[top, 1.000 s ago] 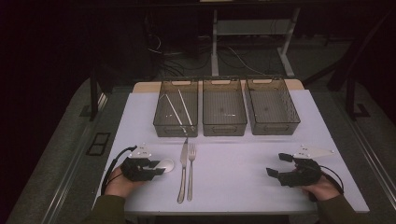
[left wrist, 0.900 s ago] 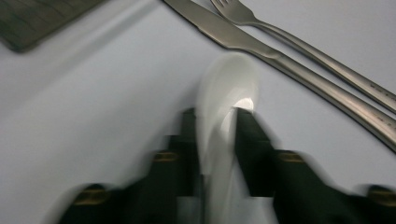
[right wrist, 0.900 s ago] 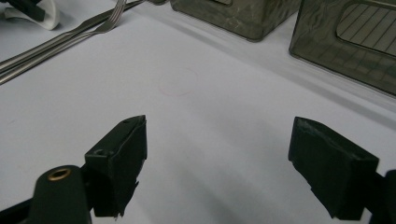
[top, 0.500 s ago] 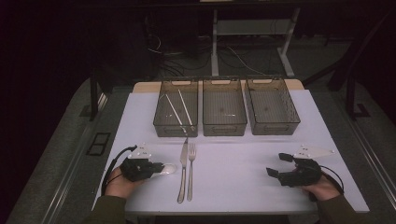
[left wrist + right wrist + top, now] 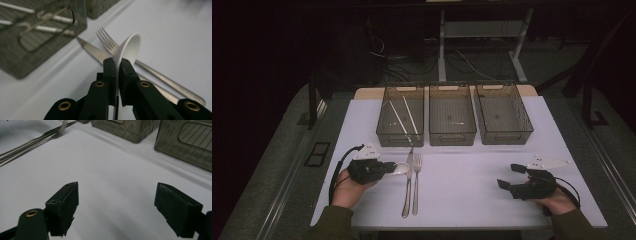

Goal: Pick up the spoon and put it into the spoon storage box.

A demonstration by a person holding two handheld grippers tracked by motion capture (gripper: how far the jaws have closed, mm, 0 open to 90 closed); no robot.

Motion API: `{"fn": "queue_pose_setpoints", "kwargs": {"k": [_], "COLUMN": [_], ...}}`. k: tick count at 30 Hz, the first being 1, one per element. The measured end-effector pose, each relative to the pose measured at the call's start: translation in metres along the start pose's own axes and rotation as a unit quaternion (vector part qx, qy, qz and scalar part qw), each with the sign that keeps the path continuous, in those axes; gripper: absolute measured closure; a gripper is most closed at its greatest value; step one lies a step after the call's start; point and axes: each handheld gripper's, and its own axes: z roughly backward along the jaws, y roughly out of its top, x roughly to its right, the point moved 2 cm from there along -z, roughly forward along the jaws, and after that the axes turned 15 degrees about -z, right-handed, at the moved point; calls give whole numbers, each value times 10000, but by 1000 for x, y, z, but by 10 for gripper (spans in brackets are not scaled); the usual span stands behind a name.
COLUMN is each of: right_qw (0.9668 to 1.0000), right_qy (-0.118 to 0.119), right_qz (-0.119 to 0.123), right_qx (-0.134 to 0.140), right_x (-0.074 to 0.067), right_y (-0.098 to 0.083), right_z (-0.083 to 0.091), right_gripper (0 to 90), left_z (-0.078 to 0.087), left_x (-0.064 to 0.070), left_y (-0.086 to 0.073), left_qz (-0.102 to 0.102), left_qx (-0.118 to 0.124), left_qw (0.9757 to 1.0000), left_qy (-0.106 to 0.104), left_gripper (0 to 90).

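A white spoon (image 5: 130, 48) is clamped edge-on between the fingers (image 5: 110, 71) of the left gripper (image 5: 379, 169), its bowl jutting beyond the tips, just above the table (image 5: 472, 185) and beside the knife (image 5: 407, 185) and fork (image 5: 416, 182). The right gripper (image 5: 512, 177) is rested well apart, its fingers (image 5: 63, 205) spread wide with nothing held between them.

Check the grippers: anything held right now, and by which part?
The left gripper is shut on the white spoon, pinching it edge-on at the base of its bowl. The right gripper is open and holds nothing.
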Motion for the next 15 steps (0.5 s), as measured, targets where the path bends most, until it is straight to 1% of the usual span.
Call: {"fn": "queue_pose_setpoints", "kwargs": {"k": [7,9,12,15], "right_qw": [10000,10000,10000,10000], "right_qy": [3,9,25,29], "right_qz": [-15,-3,7,-12], "right_qx": [26,26,32,37], "right_x": [0,0,0,0], "right_y": [0,0,0,0], "right_z": [1,1,1,2], "right_gripper": [193,193,193,193], "left_z": [-13,-18,-28,-40], "left_x": [-9,-12,-16,-20], "left_y": [31,41,58,76], "left_qz": [-143,-181,-264,-367], "left_qx": [234,302,382,448], "left_qw": [9996,9994,9988,9982], "left_qy": [-13,-67,-145,-163], "left_gripper": [843,843,843,843]}}
